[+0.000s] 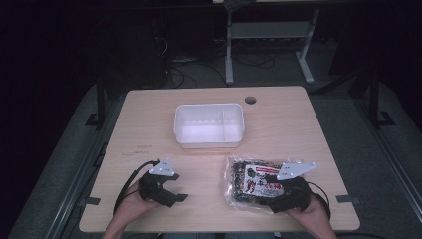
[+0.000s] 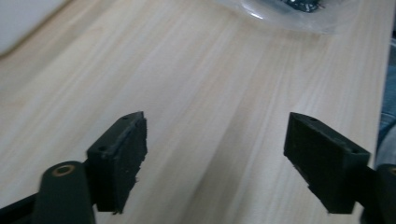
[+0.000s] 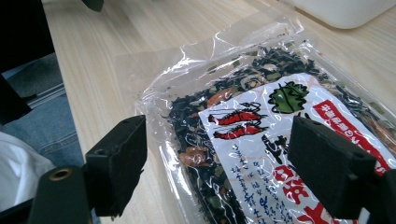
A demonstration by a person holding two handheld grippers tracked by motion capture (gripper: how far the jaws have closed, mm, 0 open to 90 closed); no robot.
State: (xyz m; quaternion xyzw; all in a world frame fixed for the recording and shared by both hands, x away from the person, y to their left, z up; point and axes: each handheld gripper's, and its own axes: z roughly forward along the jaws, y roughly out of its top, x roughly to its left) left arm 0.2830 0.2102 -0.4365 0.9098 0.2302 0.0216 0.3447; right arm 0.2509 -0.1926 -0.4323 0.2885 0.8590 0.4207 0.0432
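A clear packet of dark dried food with a white and red label (image 1: 251, 181) (image 3: 261, 140) lies flat on the wooden table (image 1: 298, 129), near its front right. My right gripper (image 1: 271, 191) (image 3: 224, 163) hovers open over the packet's near end, one jaw to each side of it. My left gripper (image 1: 176, 196) (image 2: 215, 158) is open above bare wood at the front left, its jaws pointing right toward the packet. A corner of the packet (image 2: 289, 11) shows at the top of the left gripper view.
A white plastic tub (image 1: 209, 124) stands in the middle of the table, behind both grippers; its edge (image 3: 345, 11) shows in the right gripper view. A round cable hole (image 1: 250, 99) sits near the far edge. Metal desk legs (image 1: 229, 45) and cables lie beyond.
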